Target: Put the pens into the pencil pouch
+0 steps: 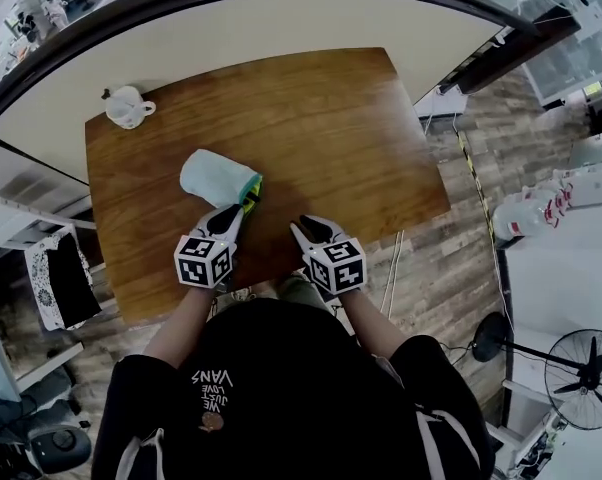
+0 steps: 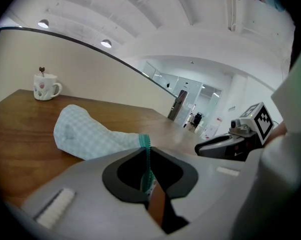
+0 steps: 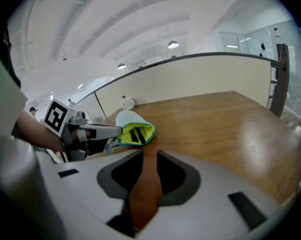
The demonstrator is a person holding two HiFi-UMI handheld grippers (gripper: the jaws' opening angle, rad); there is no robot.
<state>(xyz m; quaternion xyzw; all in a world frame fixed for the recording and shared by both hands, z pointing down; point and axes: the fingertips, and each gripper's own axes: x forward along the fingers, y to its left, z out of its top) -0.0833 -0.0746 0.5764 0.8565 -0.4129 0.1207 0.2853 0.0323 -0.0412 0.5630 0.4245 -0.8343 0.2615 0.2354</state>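
Standing over the brown wooden surface point(image 1: 361, 138), I am holding both tools above its near part. The pencil pouch point(image 1: 213, 176), pale checked cloth with a yellow-green lining, is lying on the surface left of centre. Its closed end is pointing toward the far side and its mouth is gaping open toward me. My left tool point(image 1: 243, 208) is pinching the teal zipper edge point(image 2: 146, 146) of that mouth, jaws nearly together on the fabric. My right tool point(image 1: 313, 230) is hovering near the pouch, on its right, jaws apart with only bare wood showing between them. A white mug point(image 1: 128, 107) is standing well apart near the far left corner, with a stick-like thing point(image 2: 41, 71) poking out of it. Inside the pouch's mouth, two dark slim shapes point(image 3: 132, 134) are showing against the lining; whether they are pens I cannot tell.
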